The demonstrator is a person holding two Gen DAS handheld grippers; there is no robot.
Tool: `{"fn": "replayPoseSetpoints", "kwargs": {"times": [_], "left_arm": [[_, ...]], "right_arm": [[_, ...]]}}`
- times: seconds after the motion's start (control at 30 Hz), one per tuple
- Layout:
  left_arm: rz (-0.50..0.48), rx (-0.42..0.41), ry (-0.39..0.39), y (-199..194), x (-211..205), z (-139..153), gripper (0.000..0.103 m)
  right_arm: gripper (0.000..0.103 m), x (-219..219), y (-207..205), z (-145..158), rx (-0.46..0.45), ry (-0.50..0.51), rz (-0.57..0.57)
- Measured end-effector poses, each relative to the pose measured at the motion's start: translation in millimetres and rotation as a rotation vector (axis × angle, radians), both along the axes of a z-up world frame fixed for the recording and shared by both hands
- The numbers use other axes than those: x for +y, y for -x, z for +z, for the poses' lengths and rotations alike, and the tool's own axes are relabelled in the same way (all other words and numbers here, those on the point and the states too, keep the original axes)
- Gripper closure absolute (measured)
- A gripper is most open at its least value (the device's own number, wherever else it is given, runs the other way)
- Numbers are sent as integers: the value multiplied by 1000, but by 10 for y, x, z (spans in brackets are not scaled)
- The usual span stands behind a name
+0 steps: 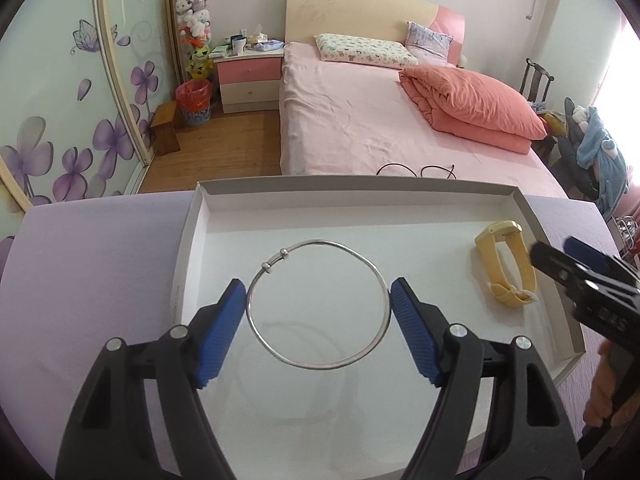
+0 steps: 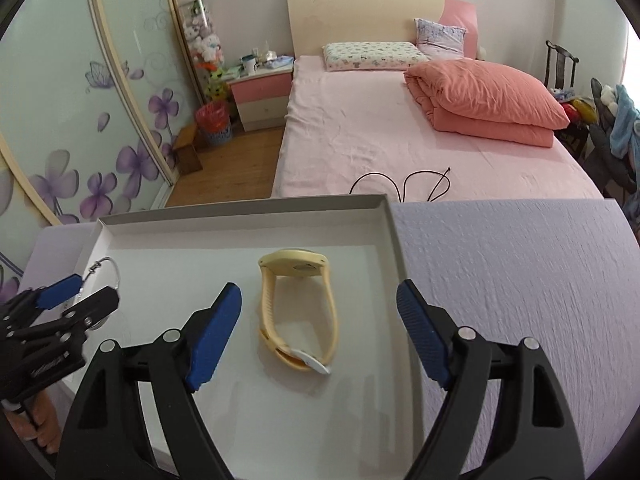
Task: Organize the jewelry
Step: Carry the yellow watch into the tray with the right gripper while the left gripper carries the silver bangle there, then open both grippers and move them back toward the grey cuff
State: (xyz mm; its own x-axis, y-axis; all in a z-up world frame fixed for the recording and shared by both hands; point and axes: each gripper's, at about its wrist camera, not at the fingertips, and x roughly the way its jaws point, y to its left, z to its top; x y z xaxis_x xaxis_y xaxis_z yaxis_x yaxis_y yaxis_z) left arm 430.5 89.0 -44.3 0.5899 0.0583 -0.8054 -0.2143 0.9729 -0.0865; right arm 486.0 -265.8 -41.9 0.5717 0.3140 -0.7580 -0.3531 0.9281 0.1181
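A thin silver bangle [image 1: 320, 304] sits between the blue pads of my left gripper [image 1: 318, 300]; the pads touch its two sides and its shadow on the white tray [image 1: 440, 216] shows it is lifted. A yellow watch [image 1: 506, 266] lies on its side in the tray's right part. In the right wrist view the watch [image 2: 298, 312] lies on the tray [image 2: 360, 240] between the wide-open fingers of my right gripper [image 2: 320, 312], untouched. The bangle [image 2: 106, 270] and the left gripper [image 2: 80, 296] show at the left.
The tray rests on a lilac textured tabletop [image 2: 520, 280]. Behind it stands a pink bed [image 1: 380, 120] with a folded quilt [image 1: 468, 108] and a black cable [image 1: 416, 170]. A flowered wardrobe [image 1: 60, 100] is at the left, a nightstand [image 1: 248, 76] beyond.
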Motion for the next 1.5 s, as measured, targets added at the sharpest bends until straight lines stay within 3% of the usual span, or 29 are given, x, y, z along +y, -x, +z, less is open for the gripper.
{"fn": "replayPoseSetpoints", "kwargs": {"times": [0.1,0.3,0.53,0.67,1.03,1.27,1.5], "left_arm": [[15,-31,36,78,61,85,14],[47,-87,25,463,174,346,13],[78,-157,-65,1343,217,613,9],[101,-170,-78,1840,195,639,8],[93,-183,-90,2927,-64,482,7],[94,-168,-79,3247,-136,372,7],[109,-160,-69,3439,-89,338,7]], "right_arm": [[22,-136,83,16,-6,-22,-13],[22,-295,394,121,-25,-64,-13],[22,-561,1083,282,-84,-83,-2],[22,-664,1448,287,-83,-108,7],[22,-849,2514,-75,-46,-70,68],[22,-705,3084,-374,12,-77,133],[17,-447,3349,-543,-4,-2,147]]}}
